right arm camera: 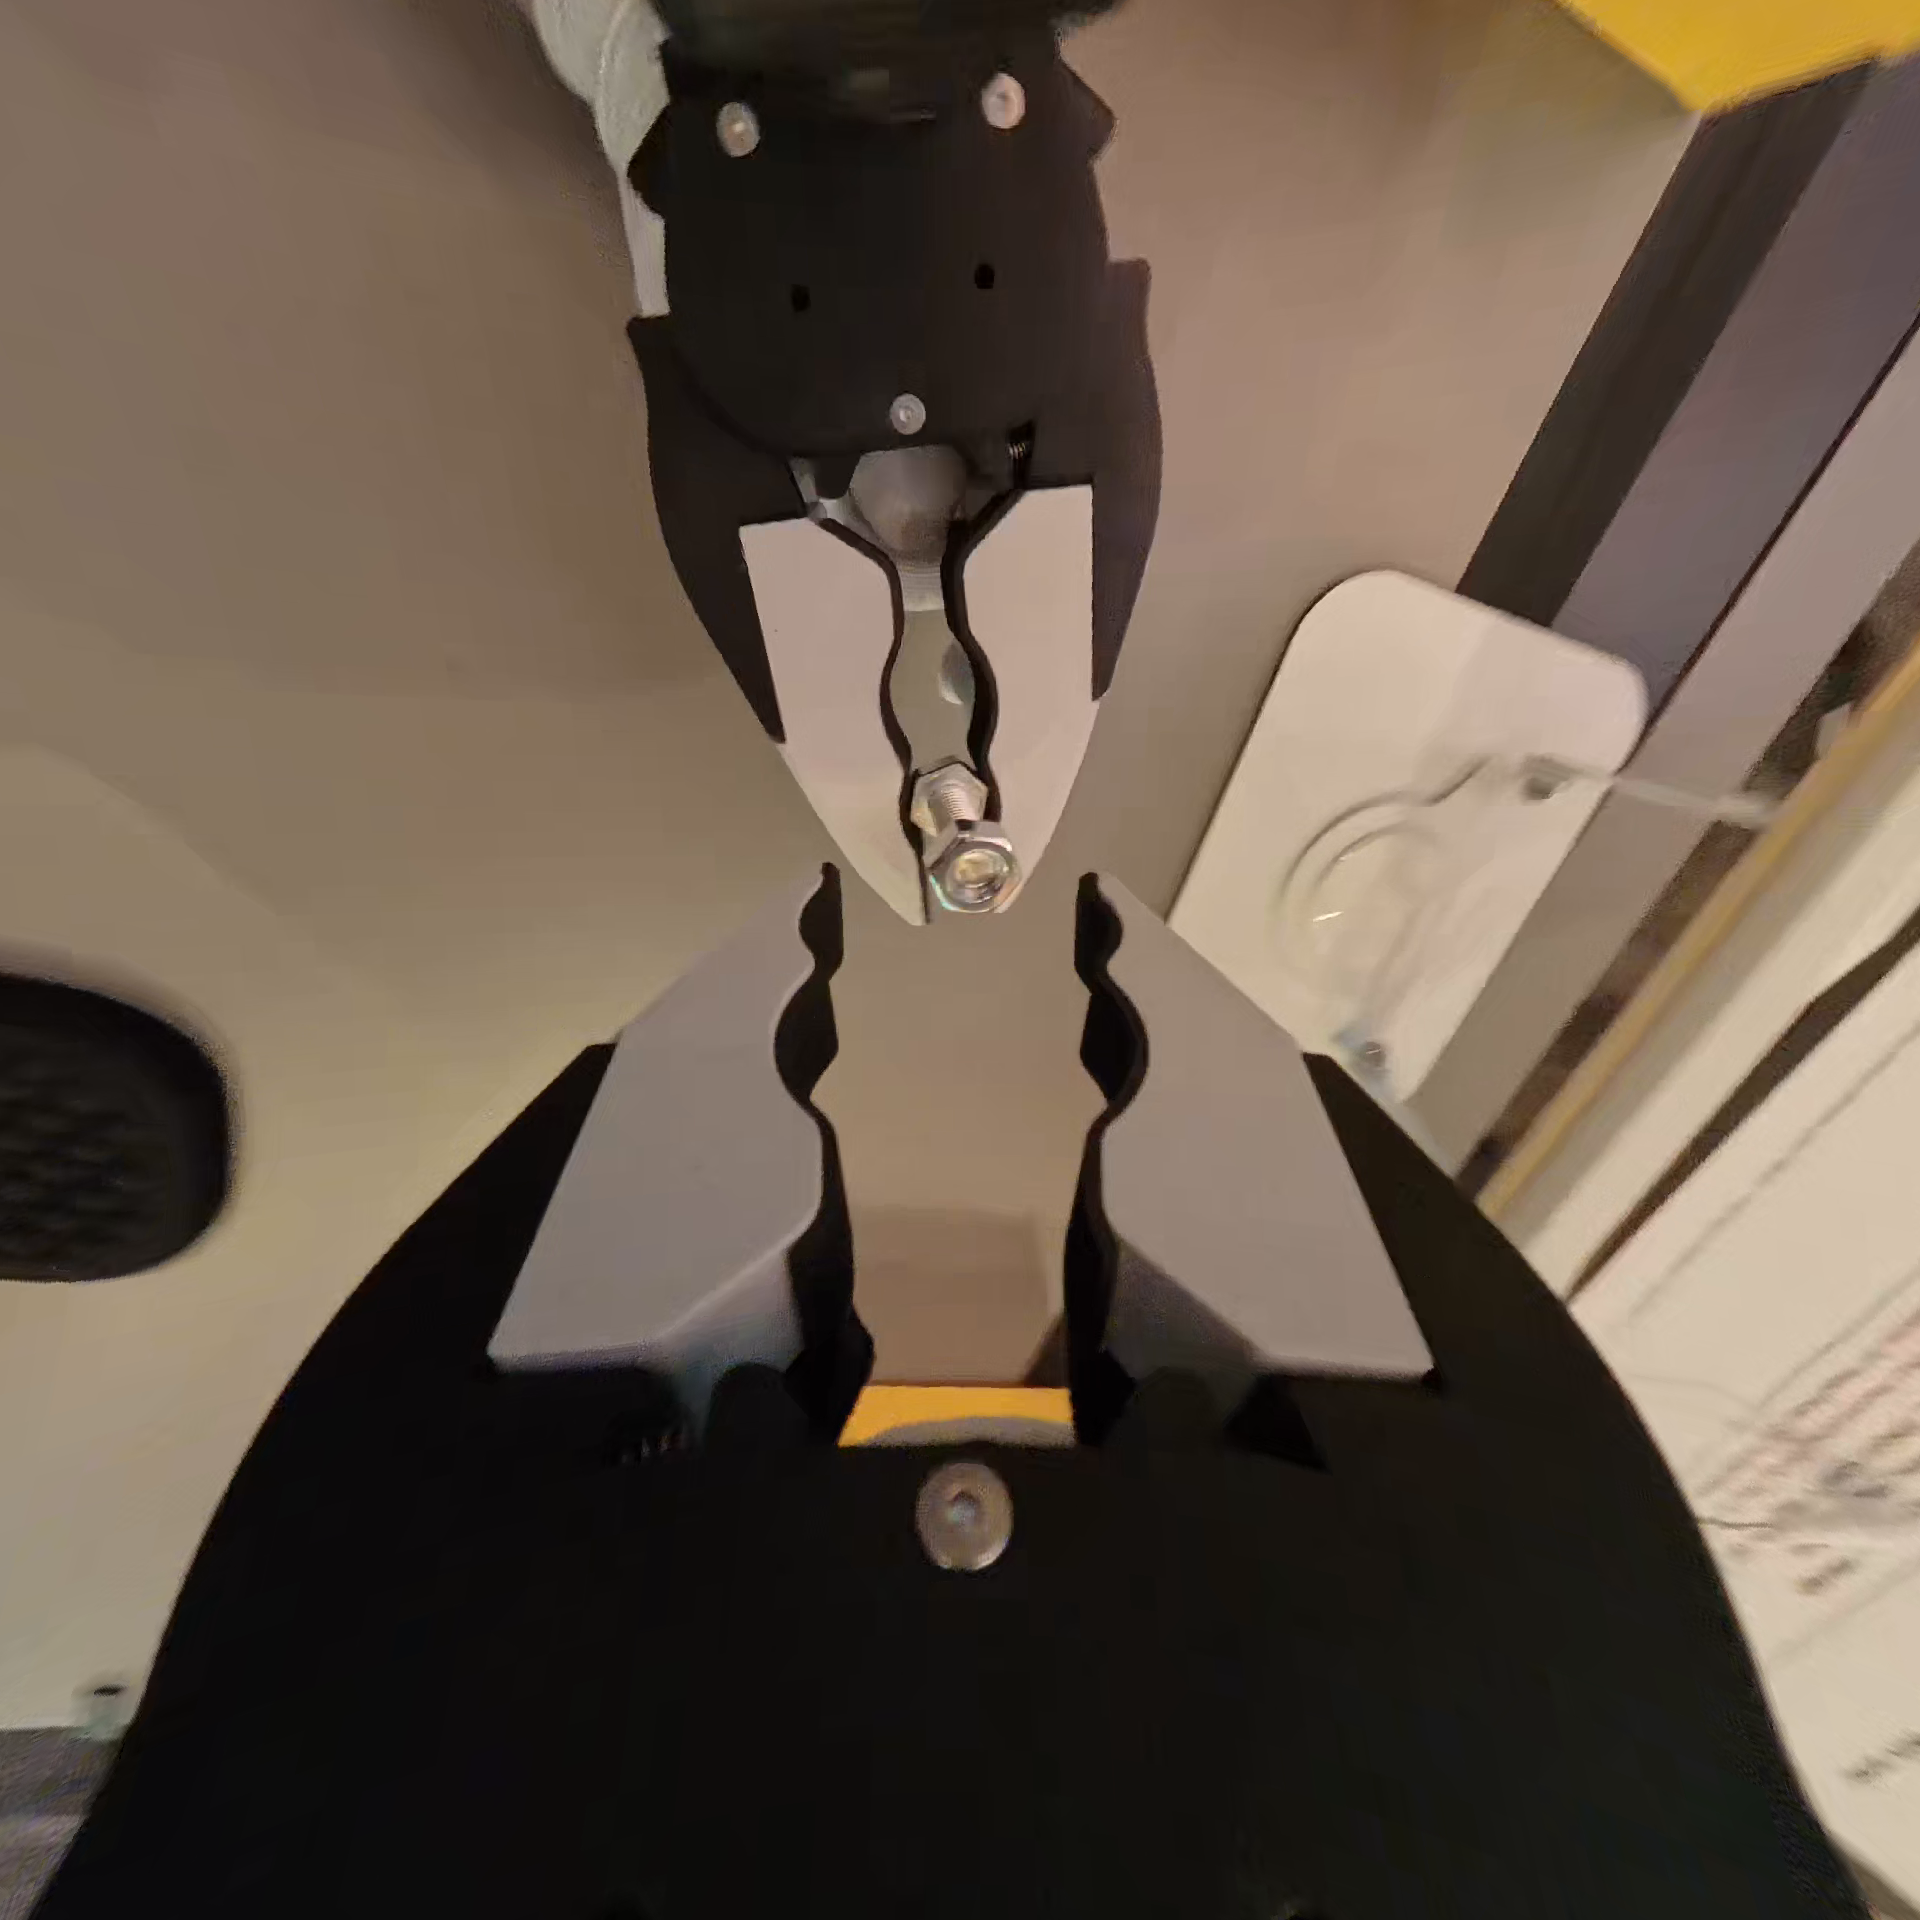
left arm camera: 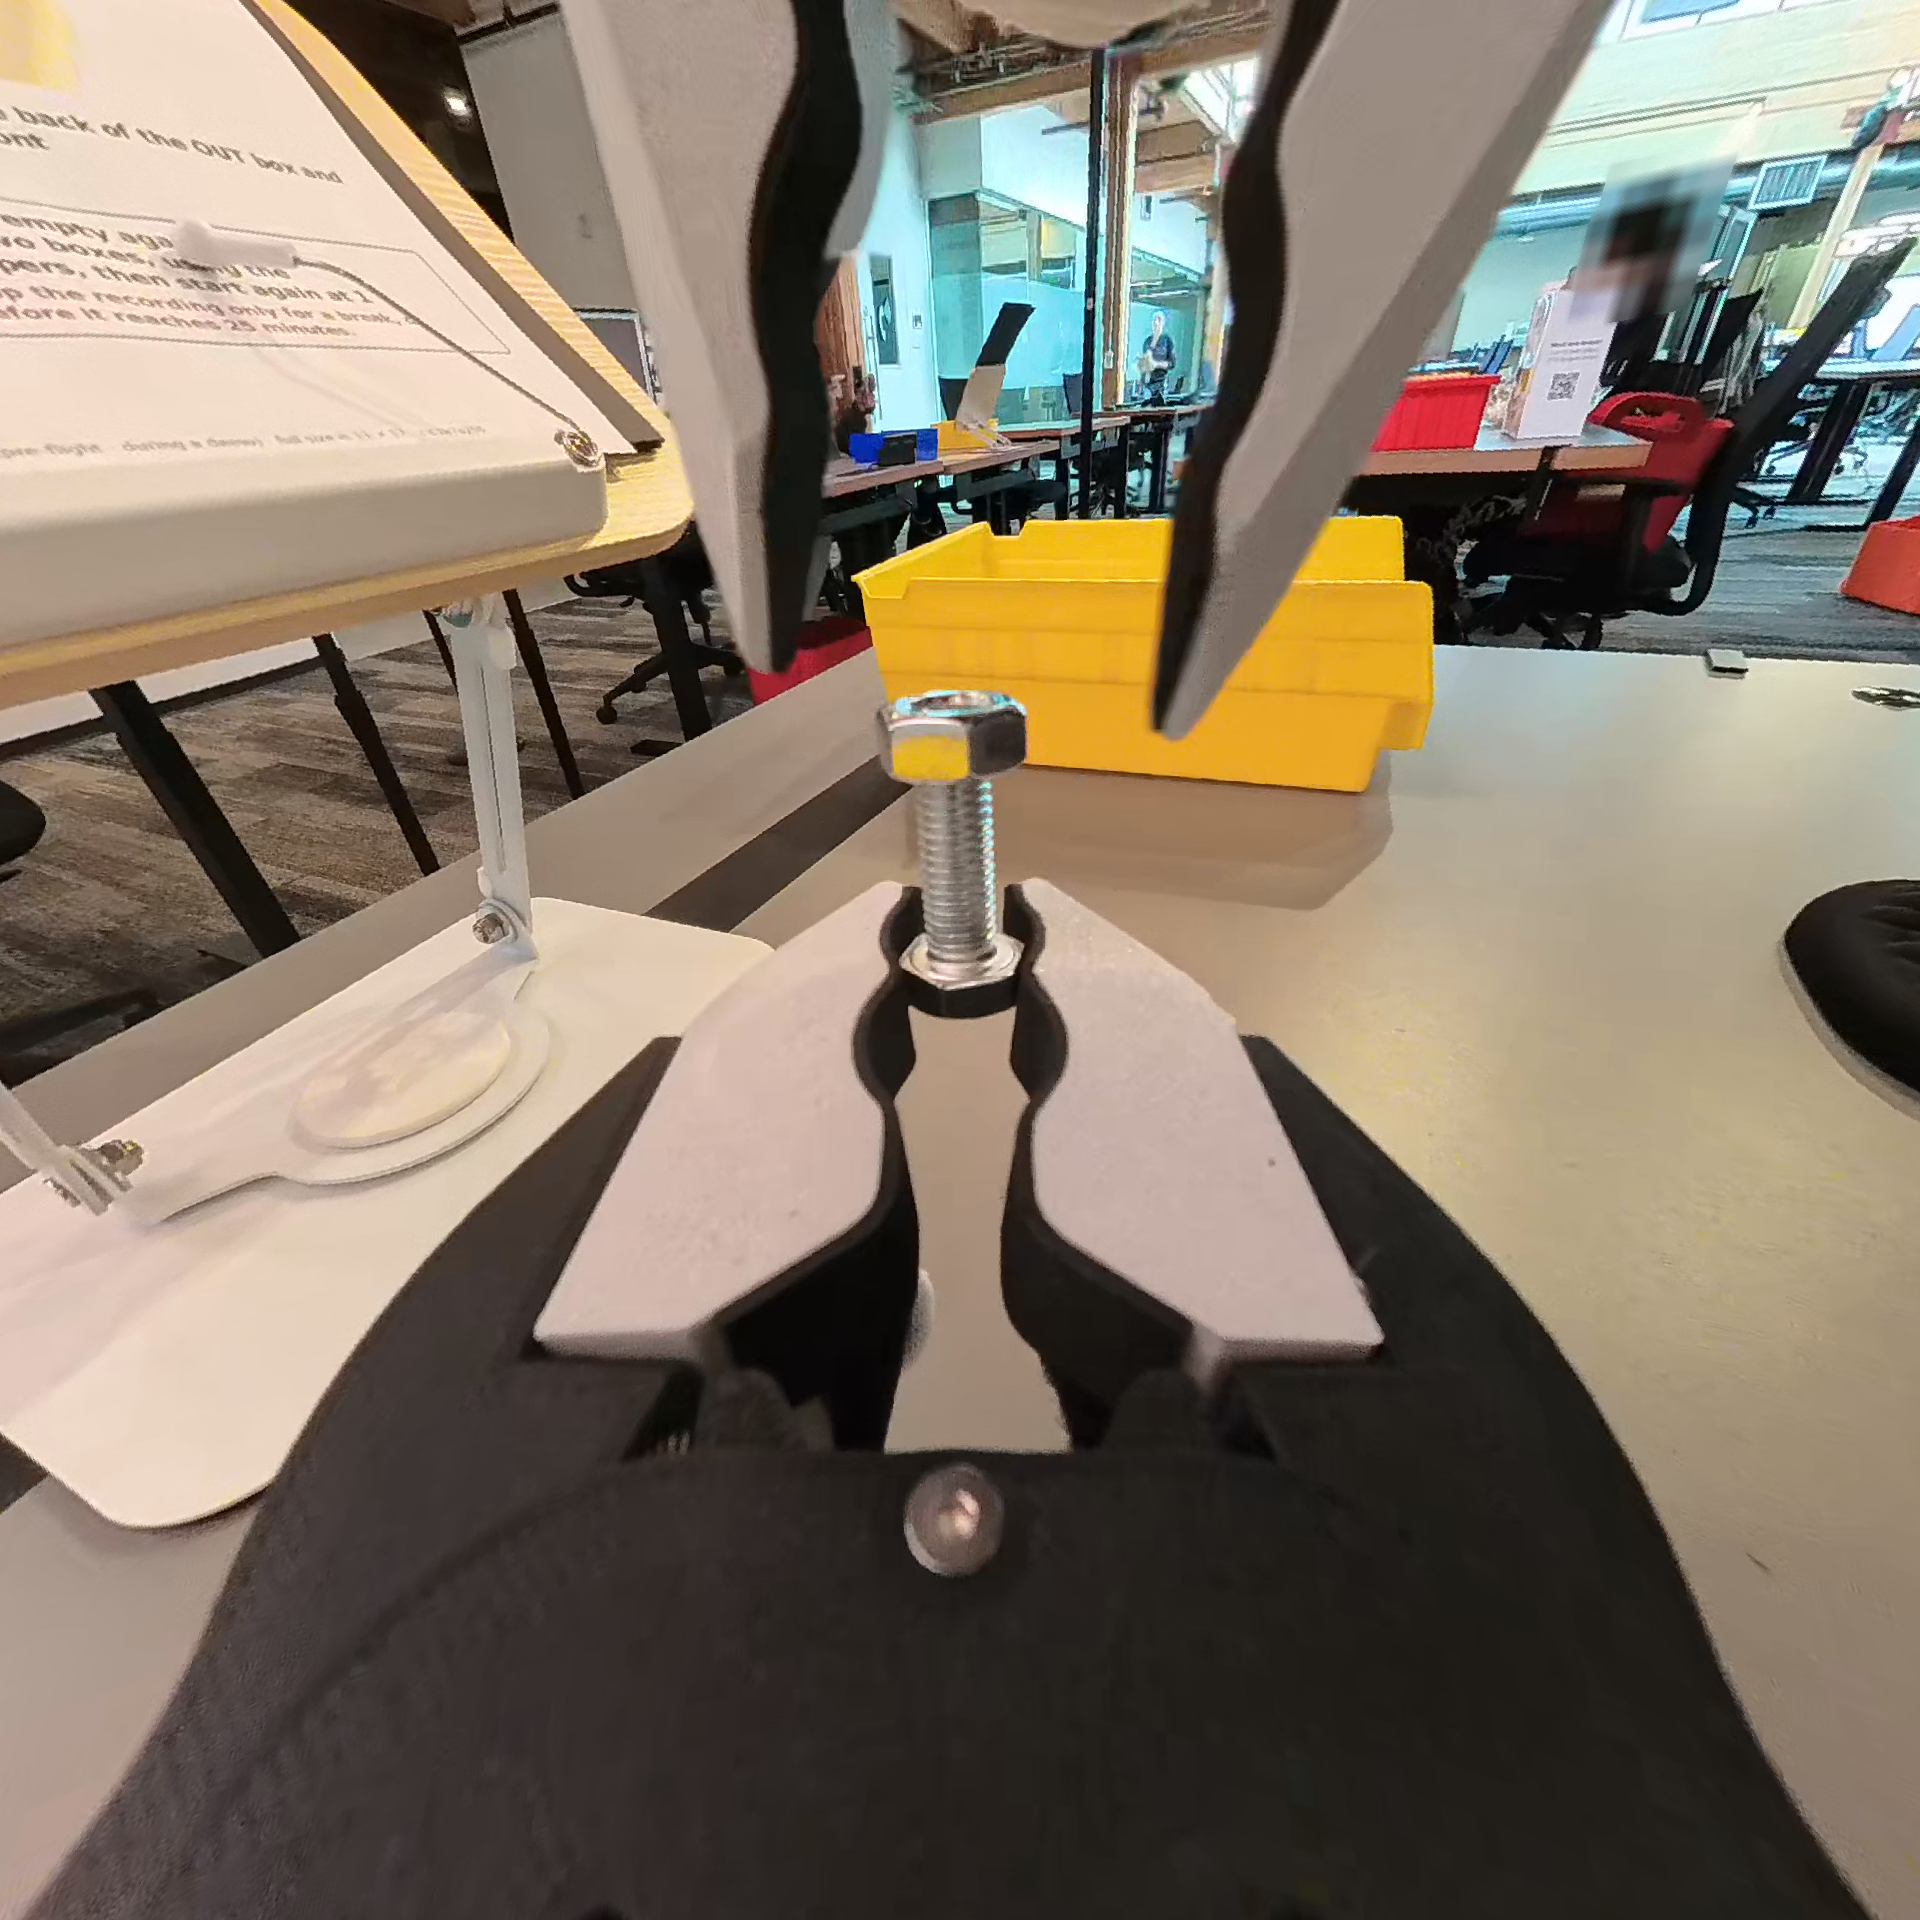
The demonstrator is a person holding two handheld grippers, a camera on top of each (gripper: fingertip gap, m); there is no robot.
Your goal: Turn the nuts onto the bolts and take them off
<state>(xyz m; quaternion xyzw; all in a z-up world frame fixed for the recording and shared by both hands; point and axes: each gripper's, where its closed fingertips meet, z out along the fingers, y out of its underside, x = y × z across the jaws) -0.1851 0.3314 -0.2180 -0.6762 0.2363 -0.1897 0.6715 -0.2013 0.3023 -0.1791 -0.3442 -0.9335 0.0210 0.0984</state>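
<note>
Our left claw was clamped on the bolt, holding it upright above the bench. The nut sat atop it; our right claw hung spread wide just above.

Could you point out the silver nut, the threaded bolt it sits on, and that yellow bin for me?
Silver hexagonal steel nut (left arm camera: 952,734): left wrist view, on its front flat face.
Threaded silver steel bolt (left arm camera: 957,878): left wrist view, on the bare threads mid-shaft.
Yellow plastic bin (left arm camera: 1049,665): left wrist view, on its front wall.
</note>
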